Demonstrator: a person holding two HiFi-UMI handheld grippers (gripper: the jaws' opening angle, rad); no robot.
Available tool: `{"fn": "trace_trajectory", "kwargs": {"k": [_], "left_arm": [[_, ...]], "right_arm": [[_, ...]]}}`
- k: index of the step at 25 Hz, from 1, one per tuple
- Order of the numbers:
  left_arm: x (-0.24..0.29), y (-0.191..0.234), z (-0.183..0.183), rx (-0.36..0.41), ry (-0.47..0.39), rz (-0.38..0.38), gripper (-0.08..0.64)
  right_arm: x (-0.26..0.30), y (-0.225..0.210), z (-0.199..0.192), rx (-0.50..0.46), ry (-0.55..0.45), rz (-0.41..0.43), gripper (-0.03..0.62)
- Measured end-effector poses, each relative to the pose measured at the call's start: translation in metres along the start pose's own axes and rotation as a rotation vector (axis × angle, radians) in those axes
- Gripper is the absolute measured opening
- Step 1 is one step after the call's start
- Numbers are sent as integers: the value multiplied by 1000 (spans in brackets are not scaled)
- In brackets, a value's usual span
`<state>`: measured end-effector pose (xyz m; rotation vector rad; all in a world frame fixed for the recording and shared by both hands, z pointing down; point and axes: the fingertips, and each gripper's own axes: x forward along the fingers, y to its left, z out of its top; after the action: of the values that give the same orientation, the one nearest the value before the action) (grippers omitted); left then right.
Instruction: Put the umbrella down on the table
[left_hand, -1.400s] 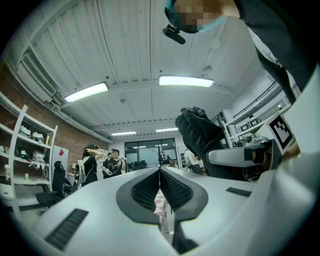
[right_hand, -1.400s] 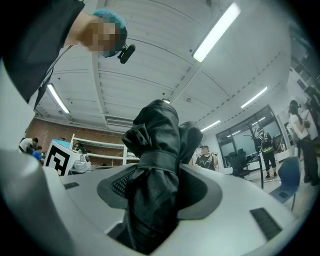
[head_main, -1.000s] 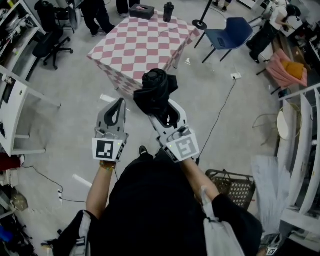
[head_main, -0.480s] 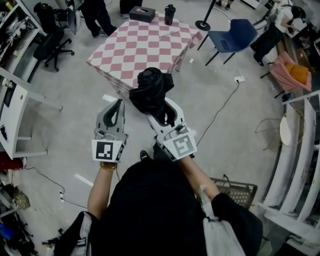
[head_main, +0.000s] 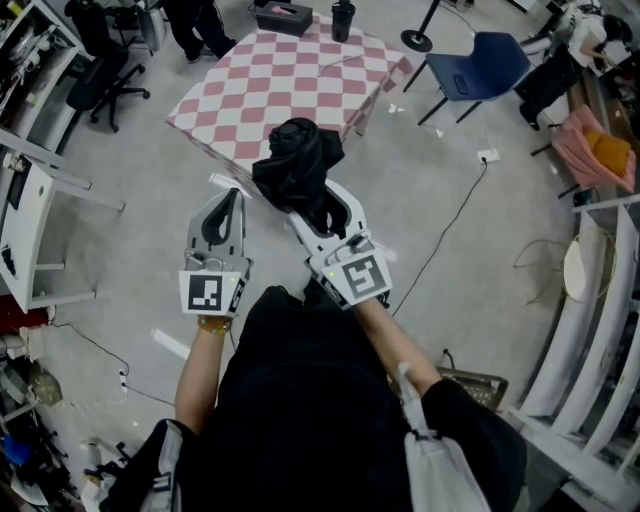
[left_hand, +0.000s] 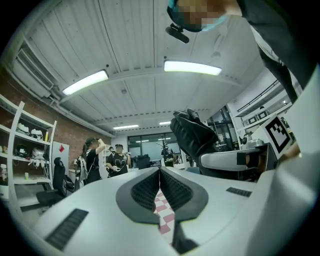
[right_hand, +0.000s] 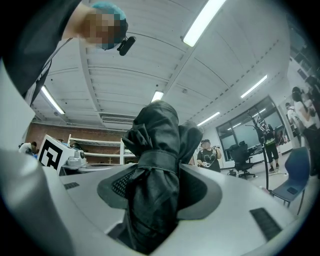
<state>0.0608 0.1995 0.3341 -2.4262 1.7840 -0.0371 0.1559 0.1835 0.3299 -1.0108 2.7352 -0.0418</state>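
Note:
A folded black umbrella (head_main: 298, 165) stands up out of my right gripper (head_main: 318, 205), whose jaws are shut on its lower part. In the right gripper view the strapped bundle (right_hand: 152, 175) fills the gap between the jaws. The table with the pink-and-white checked cloth (head_main: 290, 85) lies just ahead, and the umbrella's top overlaps its near edge in the head view. My left gripper (head_main: 232, 195) is held beside the right one, shut and empty, its pads (left_hand: 150, 187) meeting. From there the umbrella (left_hand: 192, 137) shows at the right.
A tissue box (head_main: 283, 17) and a black bottle (head_main: 343, 18) stand at the table's far edge. A blue chair (head_main: 480, 65) is to the right, an office chair (head_main: 100, 75) and a white shelf (head_main: 30, 230) to the left. A cable (head_main: 450, 220) crosses the floor; a wire basket (head_main: 465, 385) is behind.
Both grippers have moved forward toward the checked table, which now lies nearer. The umbrella stays gripped in the right gripper and the left stays shut.

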Motion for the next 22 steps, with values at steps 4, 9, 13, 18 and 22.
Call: {"fn": "trace_trajectory", "kwargs": {"k": [4, 9, 13, 18, 22], "left_arm": [[18, 12, -9, -8, 14, -6, 11], [39, 43, -23, -15, 0, -25, 11], [55, 77, -32, -30, 17, -36, 11], [76, 109, -35, -42, -15, -80, 11], [88, 128, -43, -42, 1, -98, 11]], "right_arm": [[15, -14, -17, -6, 43, 1, 227], [50, -25, -30, 6, 47, -43, 227], [81, -27, -50, -16, 103, -60, 227], [123, -27, -52, -33, 91, -80, 227], [150, -34, -52, -34, 93, -94, 227]]}}
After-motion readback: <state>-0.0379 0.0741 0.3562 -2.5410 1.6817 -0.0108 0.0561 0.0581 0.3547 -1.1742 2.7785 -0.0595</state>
